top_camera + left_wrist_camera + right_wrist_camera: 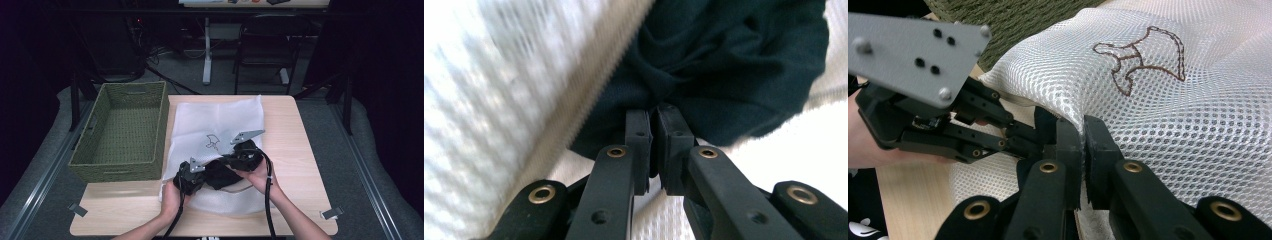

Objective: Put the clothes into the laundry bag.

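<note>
Left of the mesh laundry bag (215,125) on the tabletop (295,150) stands a green woven basket (125,132), its right wall just beside the bag's left edge. At the bag's near end the left tongs (651,112) are clamped on a fold of dark cloth (724,65), which lies bunched at the bag's mouth beside its pale zip edge; the blur there makes it hard to say how far in the cloth sits. That cloth looks light and limp, so a pinch on a gathered fold should carry it, though it will sag and drag. To its right the right tongs (1083,132) are closed on a raised ridge of the bag's white netting, near the brown stitched emblem (1143,57). The netting is thin, soft and open-weave, likely to snag, so holding near the hemmed opening seems safest. The bag lies flat, white, nearly covering the tabletop's middle.
</note>
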`<state>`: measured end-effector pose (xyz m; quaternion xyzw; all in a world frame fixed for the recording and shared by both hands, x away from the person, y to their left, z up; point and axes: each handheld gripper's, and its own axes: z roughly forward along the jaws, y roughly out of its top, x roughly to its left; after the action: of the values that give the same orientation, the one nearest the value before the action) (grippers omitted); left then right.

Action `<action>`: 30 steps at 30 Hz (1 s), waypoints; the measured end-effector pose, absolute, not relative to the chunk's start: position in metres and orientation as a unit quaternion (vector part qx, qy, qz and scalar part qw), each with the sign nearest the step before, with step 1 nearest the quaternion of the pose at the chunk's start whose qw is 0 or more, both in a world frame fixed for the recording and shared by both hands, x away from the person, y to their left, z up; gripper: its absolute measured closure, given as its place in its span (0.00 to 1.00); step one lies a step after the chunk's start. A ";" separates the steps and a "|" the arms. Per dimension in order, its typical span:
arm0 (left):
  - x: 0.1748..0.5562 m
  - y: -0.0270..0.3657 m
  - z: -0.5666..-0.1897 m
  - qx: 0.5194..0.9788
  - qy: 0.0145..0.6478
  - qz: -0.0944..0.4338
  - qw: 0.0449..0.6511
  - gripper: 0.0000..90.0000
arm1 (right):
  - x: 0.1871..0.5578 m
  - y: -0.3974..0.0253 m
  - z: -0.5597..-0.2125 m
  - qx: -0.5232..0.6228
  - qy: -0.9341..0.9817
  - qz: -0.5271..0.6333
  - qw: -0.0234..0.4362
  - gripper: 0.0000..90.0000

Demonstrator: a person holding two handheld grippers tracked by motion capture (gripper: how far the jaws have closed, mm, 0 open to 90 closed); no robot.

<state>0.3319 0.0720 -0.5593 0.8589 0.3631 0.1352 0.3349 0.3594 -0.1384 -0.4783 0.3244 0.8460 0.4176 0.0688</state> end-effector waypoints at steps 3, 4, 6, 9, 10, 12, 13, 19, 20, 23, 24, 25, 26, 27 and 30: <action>0.334 0.069 -0.555 0.854 0.364 0.138 0.345 0.95 | 0.360 -0.140 -0.478 0.327 0.844 0.419 0.068 0.97; 0.335 0.068 -0.556 0.856 0.362 0.136 0.344 0.95 | 0.360 -0.140 -0.478 0.328 0.844 0.419 0.068 0.97; 0.334 0.069 -0.558 0.858 0.360 0.129 0.343 0.93 | 0.360 -0.141 -0.479 0.329 0.845 0.417 0.067 0.97; 0.329 0.073 -0.558 0.864 0.356 0.117 0.336 0.82 | 0.360 -0.142 -0.479 0.329 0.845 0.415 0.071 0.97; 0.327 0.074 -0.556 0.866 0.352 0.113 0.337 0.78 | 0.360 -0.142 -0.479 0.329 0.845 0.416 0.070 0.97; 0.322 0.077 -0.551 0.869 0.346 0.110 0.338 0.67 | 0.361 -0.143 -0.479 0.330 0.845 0.415 0.071 0.97; 0.319 0.079 -0.548 0.871 0.338 0.111 0.339 0.65 | 0.361 -0.144 -0.479 0.331 0.844 0.415 0.071 0.97; 0.302 0.073 -0.539 0.874 0.310 0.119 0.354 0.41 | 0.361 -0.143 -0.479 0.332 0.844 0.415 0.071 0.97; 0.301 0.069 -0.540 0.876 0.307 0.120 0.353 0.39 | 0.361 -0.143 -0.479 0.331 0.844 0.415 0.072 0.97; 0.304 0.057 -0.551 0.881 0.304 0.123 0.340 0.41 | 0.361 -0.142 -0.480 0.332 0.844 0.415 0.070 0.97; 0.306 0.053 -0.555 0.885 0.304 0.121 0.333 0.47 | 0.361 -0.142 -0.480 0.332 0.844 0.416 0.069 0.97; 0.309 0.050 -0.560 0.884 0.305 0.115 0.334 0.51 | 0.361 -0.142 -0.480 0.331 0.844 0.416 0.070 0.97; 0.311 0.047 -0.563 0.887 0.300 0.111 0.332 0.56 | 0.361 -0.142 -0.479 0.331 0.844 0.416 0.069 0.97; 0.312 0.045 -0.566 0.889 0.297 0.110 0.331 0.63 | 0.361 -0.142 -0.479 0.331 0.843 0.418 0.068 0.97; 0.312 0.041 -0.568 0.886 0.289 0.125 0.340 0.85 | 0.361 -0.142 -0.479 0.331 0.843 0.420 0.067 0.97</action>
<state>0.3125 0.0409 -0.5679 0.8861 0.2894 0.1251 0.3398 0.3608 -0.1417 -0.4792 0.3306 0.8425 0.4200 0.0672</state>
